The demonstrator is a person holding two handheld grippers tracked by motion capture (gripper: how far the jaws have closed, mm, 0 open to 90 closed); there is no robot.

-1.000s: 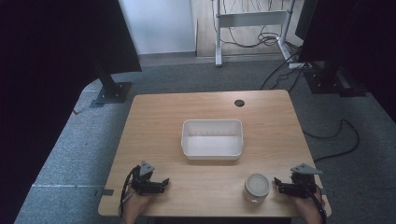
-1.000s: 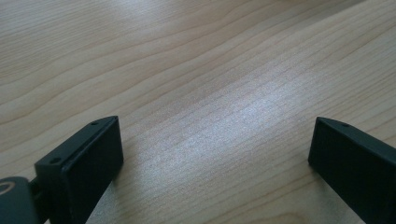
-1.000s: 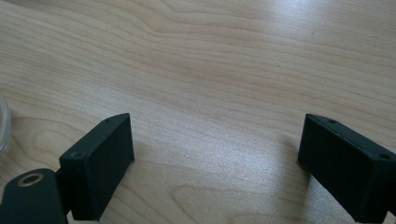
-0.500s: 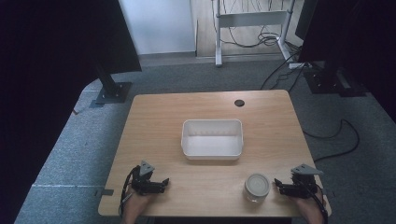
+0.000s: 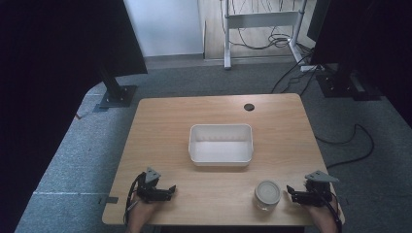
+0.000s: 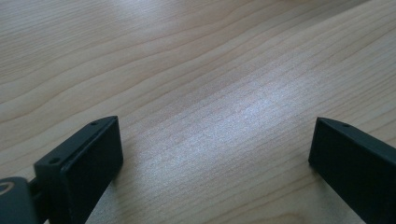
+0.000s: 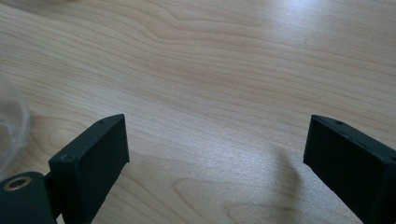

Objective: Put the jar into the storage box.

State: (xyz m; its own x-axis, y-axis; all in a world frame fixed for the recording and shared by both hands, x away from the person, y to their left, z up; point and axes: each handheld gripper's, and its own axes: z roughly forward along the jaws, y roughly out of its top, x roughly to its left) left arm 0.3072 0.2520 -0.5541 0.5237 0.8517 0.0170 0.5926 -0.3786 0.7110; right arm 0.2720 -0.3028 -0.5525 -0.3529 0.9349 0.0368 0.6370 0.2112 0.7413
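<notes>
Both tools, left tool (image 5: pixel 156 190) and right tool (image 5: pixel 308 194), rest wide open and empty on the worktop (image 5: pixel 165 126), unmoved since a second ago; the lidded jar (image 5: pixel 267 194) stands just beside the right one, untouched.

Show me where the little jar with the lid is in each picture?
High view: the jar stands near the table's front edge, just left of the right gripper.
Right gripper view: a blurry clear curve at the left edge is probably the jar.
Left gripper view: I can't find the jar here.
Shared landmark: the wooden table.
</notes>
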